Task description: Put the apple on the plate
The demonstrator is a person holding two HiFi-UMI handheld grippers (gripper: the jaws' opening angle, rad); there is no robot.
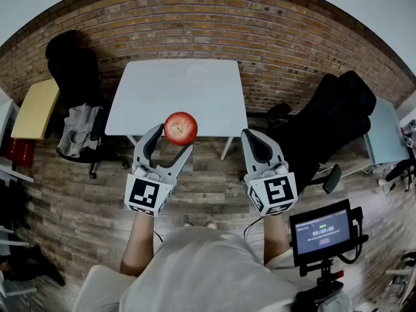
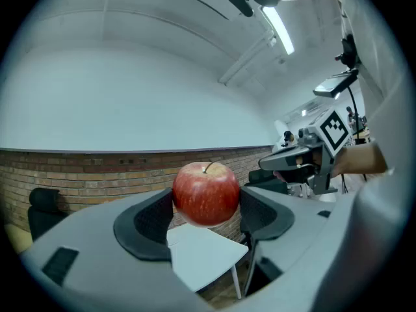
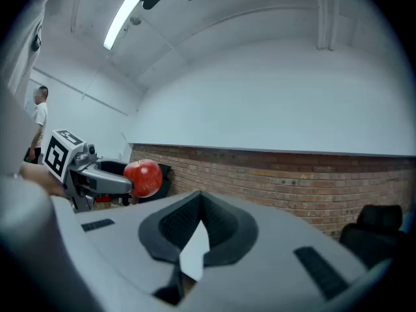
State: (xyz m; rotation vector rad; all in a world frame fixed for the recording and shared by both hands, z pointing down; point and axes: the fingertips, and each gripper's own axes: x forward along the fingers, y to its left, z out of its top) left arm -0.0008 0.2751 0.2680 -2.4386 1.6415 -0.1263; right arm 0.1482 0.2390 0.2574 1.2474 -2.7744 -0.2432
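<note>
A red apple point(image 1: 181, 128) hangs in the air in front of the white table point(image 1: 143, 103), clamped between the black pads of my left gripper point(image 1: 174, 137). In the left gripper view the apple point(image 2: 207, 194) fills the gap of the jaws, stem up, with a pad pressed on each side. My right gripper point(image 1: 251, 140) is held level beside it, to the right, shut with nothing in it; its pads point(image 3: 170, 229) meet at the tips. The right gripper view also shows the apple point(image 3: 143, 177) at the left. A faint round white plate point(image 1: 197, 72) lies far back on the table.
Black office chairs stand left point(image 1: 73, 60) and right point(image 1: 331, 119) of the table, with clothes draped on the left one. A brick wall point(image 1: 195, 25) runs behind. A yellow side table point(image 1: 36, 108) is far left; a screen on a stand point(image 1: 323, 229) is at lower right.
</note>
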